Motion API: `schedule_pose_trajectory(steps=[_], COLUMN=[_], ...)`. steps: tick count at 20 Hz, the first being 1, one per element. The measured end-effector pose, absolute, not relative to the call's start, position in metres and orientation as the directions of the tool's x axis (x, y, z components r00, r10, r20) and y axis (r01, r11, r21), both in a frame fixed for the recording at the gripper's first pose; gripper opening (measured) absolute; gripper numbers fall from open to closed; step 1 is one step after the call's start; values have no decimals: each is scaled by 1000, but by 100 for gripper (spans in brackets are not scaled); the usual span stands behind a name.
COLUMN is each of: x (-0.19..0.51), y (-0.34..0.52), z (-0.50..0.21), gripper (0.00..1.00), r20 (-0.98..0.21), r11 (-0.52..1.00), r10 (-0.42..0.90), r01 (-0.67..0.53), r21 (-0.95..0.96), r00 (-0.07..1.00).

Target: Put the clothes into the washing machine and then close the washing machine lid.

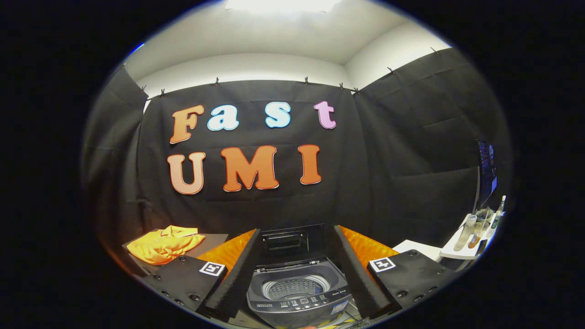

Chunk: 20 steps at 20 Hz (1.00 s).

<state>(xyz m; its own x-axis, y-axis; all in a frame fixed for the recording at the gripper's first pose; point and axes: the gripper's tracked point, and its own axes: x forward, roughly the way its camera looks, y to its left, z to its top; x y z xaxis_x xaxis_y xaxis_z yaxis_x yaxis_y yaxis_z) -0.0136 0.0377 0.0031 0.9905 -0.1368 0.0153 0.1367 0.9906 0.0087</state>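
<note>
The gripper [297,278] holds nothing, its fingers spread wide apart. Between them sits a small washing machine [297,292], lid [288,240] raised, drum empty. The orange clothes [163,246] lie crumpled on a dark table [215,237] beyond the left finger. Loading looks not yet begun; next the gripper must swing left and pinch the fabric.

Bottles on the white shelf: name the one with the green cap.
The slim clear bottle nearest the monitor, at the row's far end; the gripper is open over the washing machine.

white tray [457,250] of bottles [465,232], dark monitor [485,171] beyond it
</note>
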Motion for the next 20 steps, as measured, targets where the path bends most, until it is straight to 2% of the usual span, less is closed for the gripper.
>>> schedule_pose_trajectory(steps=[6, 9, 11, 20], x=[-22, -22, -22, -12], y=[27, 24, 32, 52], z=[13, 18, 21, 3], gripper=[99, 98, 98, 98], r20=[28, 45, 64, -4], r11=[987, 983, 986, 991], r10=[-158, -169, -138, -108], r01=[157, 165, 131, 108], r21=[14, 76, 103, 75], r00=[987, 985, 988, 994])
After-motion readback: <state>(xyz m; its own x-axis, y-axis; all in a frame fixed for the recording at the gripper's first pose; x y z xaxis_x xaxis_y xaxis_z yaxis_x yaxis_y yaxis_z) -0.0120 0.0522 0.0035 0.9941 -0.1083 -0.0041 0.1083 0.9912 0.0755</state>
